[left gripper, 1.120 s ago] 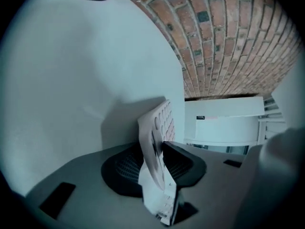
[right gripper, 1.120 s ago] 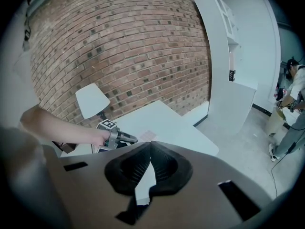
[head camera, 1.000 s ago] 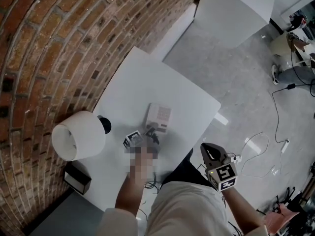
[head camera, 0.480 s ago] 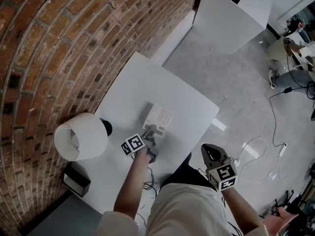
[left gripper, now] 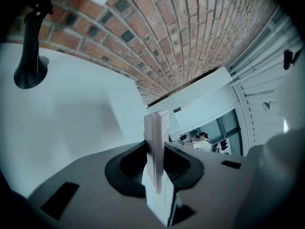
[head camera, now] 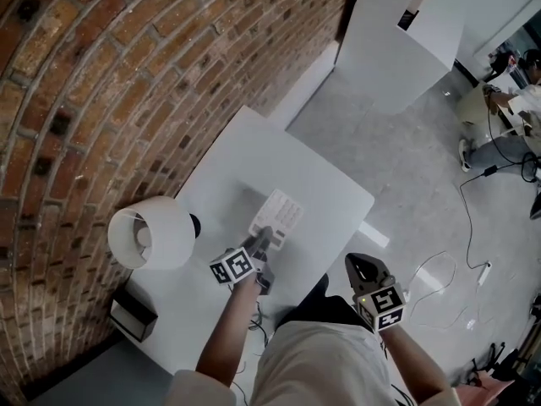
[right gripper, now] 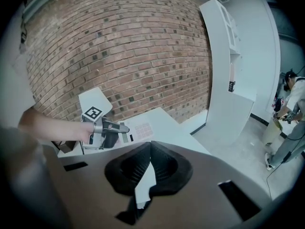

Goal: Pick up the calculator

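The calculator is white with pale keys and hangs lifted above the white table, one edge between the jaws of my left gripper. In the left gripper view the calculator stands edge-on, with the left gripper shut on it. From the right gripper view, the left gripper holds the calculator over the table. My right gripper hangs off the table's near corner, its jaws shut with nothing in them.
A lamp with a white shade and black base stands at the table's left by the brick wall. A dark box sits on the floor below. A white cabinet and floor cables lie to the right.
The left gripper has risen with the calculator, which lay flat on the table a second ago and is now off it. The wrist has rolled. The right gripper has edged upward.
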Available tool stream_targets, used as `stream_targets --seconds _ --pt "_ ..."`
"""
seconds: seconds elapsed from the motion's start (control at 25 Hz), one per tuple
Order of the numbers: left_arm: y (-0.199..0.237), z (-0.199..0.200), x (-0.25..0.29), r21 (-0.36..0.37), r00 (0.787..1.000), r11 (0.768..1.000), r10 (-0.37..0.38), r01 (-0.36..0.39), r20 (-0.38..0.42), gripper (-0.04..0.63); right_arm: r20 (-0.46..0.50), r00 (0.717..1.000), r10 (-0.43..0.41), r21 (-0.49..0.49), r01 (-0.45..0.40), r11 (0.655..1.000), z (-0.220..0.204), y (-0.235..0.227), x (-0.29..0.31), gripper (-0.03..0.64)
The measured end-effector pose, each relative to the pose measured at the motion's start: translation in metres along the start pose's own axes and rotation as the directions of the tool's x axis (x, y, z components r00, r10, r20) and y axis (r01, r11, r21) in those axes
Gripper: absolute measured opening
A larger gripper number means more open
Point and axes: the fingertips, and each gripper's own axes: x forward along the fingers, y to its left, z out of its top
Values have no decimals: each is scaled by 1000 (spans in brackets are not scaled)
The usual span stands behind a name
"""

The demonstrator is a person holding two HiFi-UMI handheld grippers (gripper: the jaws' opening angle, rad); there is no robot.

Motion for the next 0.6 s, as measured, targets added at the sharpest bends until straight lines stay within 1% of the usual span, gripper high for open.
stream_targets --seconds 0.12,0.28,0.44,0.6 --pt "-17 3 -17 63 1000 998 3 -4 27 100 21 1000 -1 -10 1 1000 6 3 -10 12" --pt "-39 -2 -42 79 997 997 4 -10 78 100 42 999 9 -21 -8 1000 11 7 -26 12" --pt "-53 -8 -70 113 988 992 34 -51 149 100 83 996 26 -30 -24 999 18 10 -43 12" --pt "-70 -26 -104 109 978 991 50 -73 202 98 112 991 68 -54 -63 997 19 22 -66 12"
